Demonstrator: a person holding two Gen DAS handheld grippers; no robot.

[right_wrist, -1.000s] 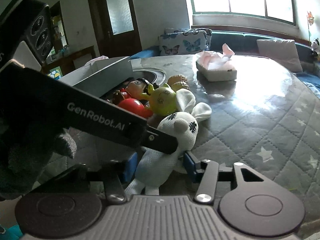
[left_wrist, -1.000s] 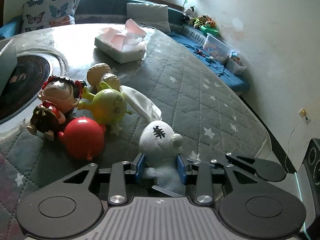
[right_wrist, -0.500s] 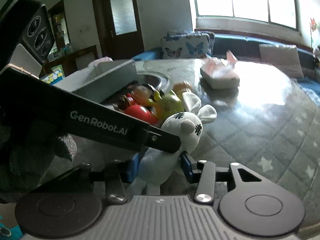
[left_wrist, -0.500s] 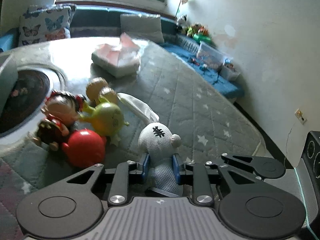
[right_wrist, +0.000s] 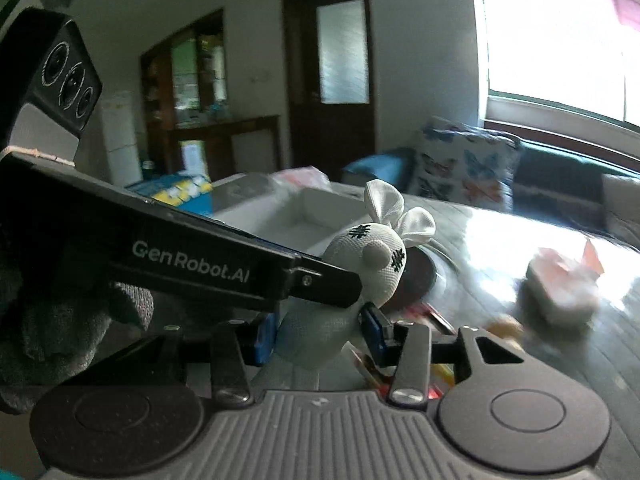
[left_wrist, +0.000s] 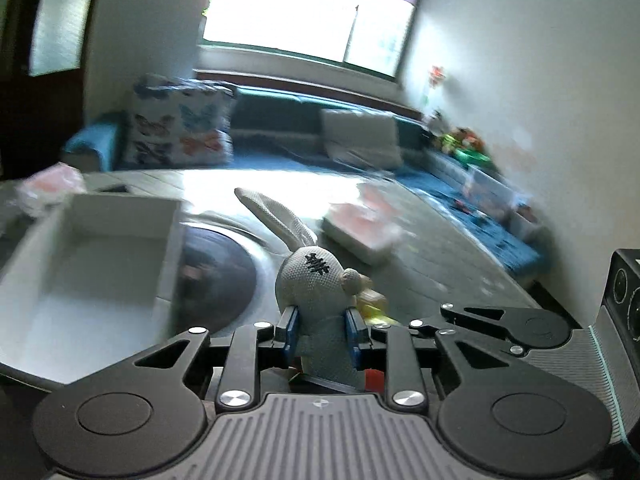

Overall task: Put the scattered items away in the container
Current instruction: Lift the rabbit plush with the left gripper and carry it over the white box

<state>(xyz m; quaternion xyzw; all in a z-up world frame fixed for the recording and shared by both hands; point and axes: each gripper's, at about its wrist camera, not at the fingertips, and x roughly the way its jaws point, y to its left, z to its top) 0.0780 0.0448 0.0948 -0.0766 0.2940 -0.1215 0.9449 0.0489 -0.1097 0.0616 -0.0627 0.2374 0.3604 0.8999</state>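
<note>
Tongs [left_wrist: 319, 330] around one rabbit [left_wrist: 318, 280]

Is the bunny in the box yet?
Not yet. The bunny is out of the white box, pinched in the left gripper. The box sits off to its left, blurry; no toys show inside.

The white container [left_wrist: 100, 256] sits open-topped at far left, its near wall facing the way in; a tissue box [left_wrist: 360, 228] stands far right.
</note>
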